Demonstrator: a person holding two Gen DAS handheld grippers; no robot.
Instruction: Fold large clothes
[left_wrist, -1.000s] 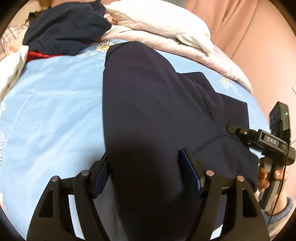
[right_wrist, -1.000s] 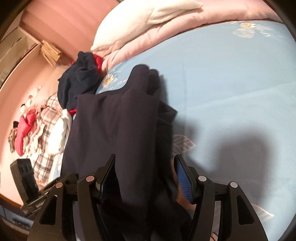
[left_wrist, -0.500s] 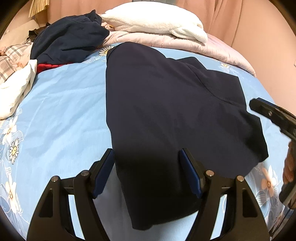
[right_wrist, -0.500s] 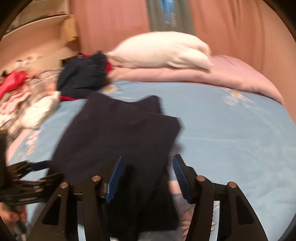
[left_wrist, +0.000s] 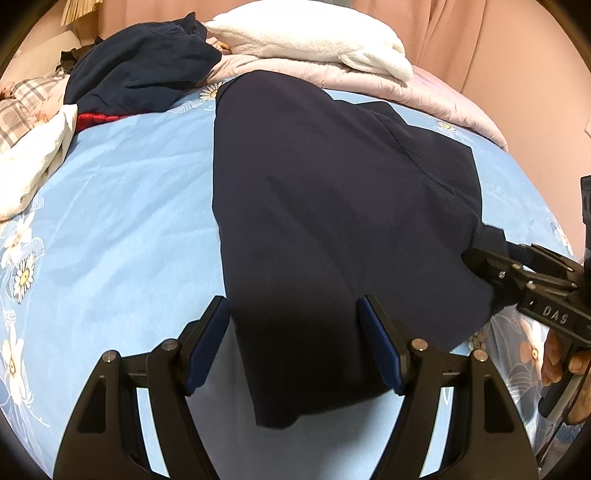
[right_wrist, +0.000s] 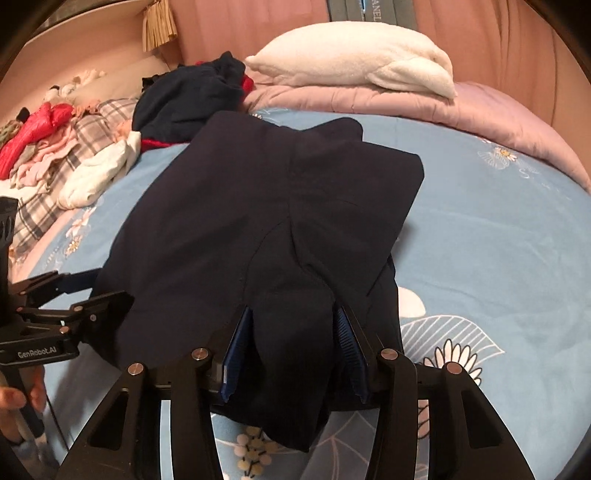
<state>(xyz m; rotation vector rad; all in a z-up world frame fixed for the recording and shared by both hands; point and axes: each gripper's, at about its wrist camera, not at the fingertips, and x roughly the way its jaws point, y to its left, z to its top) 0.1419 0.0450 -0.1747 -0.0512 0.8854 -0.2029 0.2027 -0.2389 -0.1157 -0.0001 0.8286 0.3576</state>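
Observation:
A dark navy garment (left_wrist: 332, 206) lies spread flat on the light blue flowered sheet (left_wrist: 129, 221). My left gripper (left_wrist: 293, 343) stands open low over its near hem, and the cloth lies between the blue pads (left_wrist: 207, 343) without being pinched. In the right wrist view the left gripper (right_wrist: 85, 291) sits at the garment's left edge. My right gripper (right_wrist: 293, 350) is closing, and a raised ridge of the navy garment (right_wrist: 280, 206) fills the gap and touches both pads. The left wrist view shows the right gripper (left_wrist: 491, 254) on the garment's right corner.
A white fleece blanket (left_wrist: 310, 40) lies on a pink quilt (right_wrist: 480, 110) at the head of the bed. A crumpled dark blue garment (left_wrist: 140, 70) and a heap of plaid, red and white clothes (right_wrist: 55, 155) lie at the left. A hand (left_wrist: 561, 354) holds the right gripper's handle.
The garment has settled from draped and bunched to flat. The right gripper rolled level, and its jaws narrowed onto a fold of cloth. The left gripper drew back, jaws unchanged.

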